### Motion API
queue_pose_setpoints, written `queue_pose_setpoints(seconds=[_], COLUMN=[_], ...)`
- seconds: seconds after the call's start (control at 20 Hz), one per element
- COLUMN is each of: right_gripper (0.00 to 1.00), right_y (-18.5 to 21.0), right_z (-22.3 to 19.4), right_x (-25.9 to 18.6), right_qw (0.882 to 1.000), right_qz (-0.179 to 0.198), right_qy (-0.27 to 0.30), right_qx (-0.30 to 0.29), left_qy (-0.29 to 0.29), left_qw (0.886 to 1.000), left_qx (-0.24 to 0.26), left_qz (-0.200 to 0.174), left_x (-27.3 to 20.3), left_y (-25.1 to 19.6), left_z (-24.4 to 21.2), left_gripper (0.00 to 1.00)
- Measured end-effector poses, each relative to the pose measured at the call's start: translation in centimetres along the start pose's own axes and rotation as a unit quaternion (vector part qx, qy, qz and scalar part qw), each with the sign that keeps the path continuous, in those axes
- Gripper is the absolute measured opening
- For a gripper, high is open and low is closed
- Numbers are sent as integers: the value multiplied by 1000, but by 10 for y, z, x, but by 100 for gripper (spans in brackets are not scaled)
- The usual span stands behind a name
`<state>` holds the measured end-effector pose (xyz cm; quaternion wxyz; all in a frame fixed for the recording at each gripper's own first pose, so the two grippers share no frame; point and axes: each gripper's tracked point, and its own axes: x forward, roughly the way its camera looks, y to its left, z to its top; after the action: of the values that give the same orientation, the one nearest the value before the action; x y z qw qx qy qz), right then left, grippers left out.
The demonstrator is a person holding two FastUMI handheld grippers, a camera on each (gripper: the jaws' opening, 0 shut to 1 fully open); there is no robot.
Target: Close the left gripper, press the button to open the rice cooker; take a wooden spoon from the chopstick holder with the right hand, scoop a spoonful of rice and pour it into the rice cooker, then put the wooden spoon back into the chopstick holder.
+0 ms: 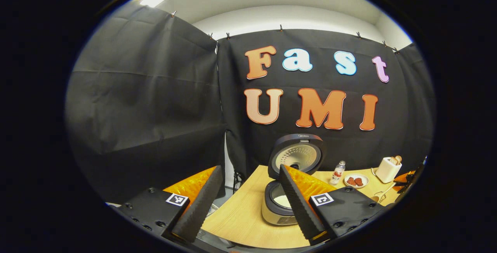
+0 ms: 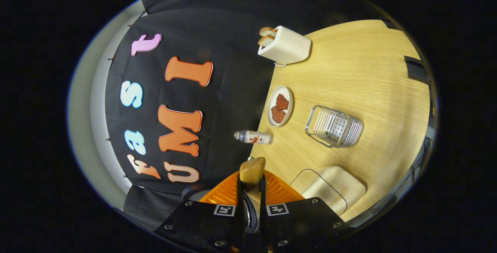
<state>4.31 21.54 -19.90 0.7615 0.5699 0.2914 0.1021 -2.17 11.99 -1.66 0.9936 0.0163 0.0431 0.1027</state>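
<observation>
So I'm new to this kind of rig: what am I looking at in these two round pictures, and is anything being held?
There is no robot arm. A person holds a two-finger gripper in each hand, and a fisheye camera rides on each.

The left gripper view looks along the open left gripper, which holds nothing. Behind it on the wooden table stands the rice cooker, lid up.

The right gripper view is rolled sideways. The right gripper is shut on the wooden spoon. Beyond lie a toaster with bread, a plate of reddish pieces, a bottle, the empty metal chopstick holder and a clear container of rice.
</observation>
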Motion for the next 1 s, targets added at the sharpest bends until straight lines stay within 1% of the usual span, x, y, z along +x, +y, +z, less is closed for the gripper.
queue_pose_setpoints(seconds=[0.2, 0.4, 0.55, 0.85, 1.0], right_gripper=[15, 15, 15, 15, 15], right_y=[21, 47, 68, 110, 128], right_z=[-4, -12, -23, -57, -79], right_x=[3, 9, 19, 44, 61], right_qw=[999, 999, 998, 996, 996], right_qz=[18, 32, 41, 57, 60], right_qy=[10, 21, 30, 54, 65], right_qx=[25, 32, 30, 32, 25], left_qy=[1, 1, 2, 6, 9], left_qw=[1000, 1000, 1000, 1000, 1000], left_qx=[2, -4, -8, -12, -6], left_qz=[3, -1, -2, -14, -17], left_x=[7, 14, 18, 22, 23], left_y=[4, 4, 6, 7, 9], left_z=[-3, -5, -7, -10, -12], left_gripper=[98, 100, 98, 99, 98])
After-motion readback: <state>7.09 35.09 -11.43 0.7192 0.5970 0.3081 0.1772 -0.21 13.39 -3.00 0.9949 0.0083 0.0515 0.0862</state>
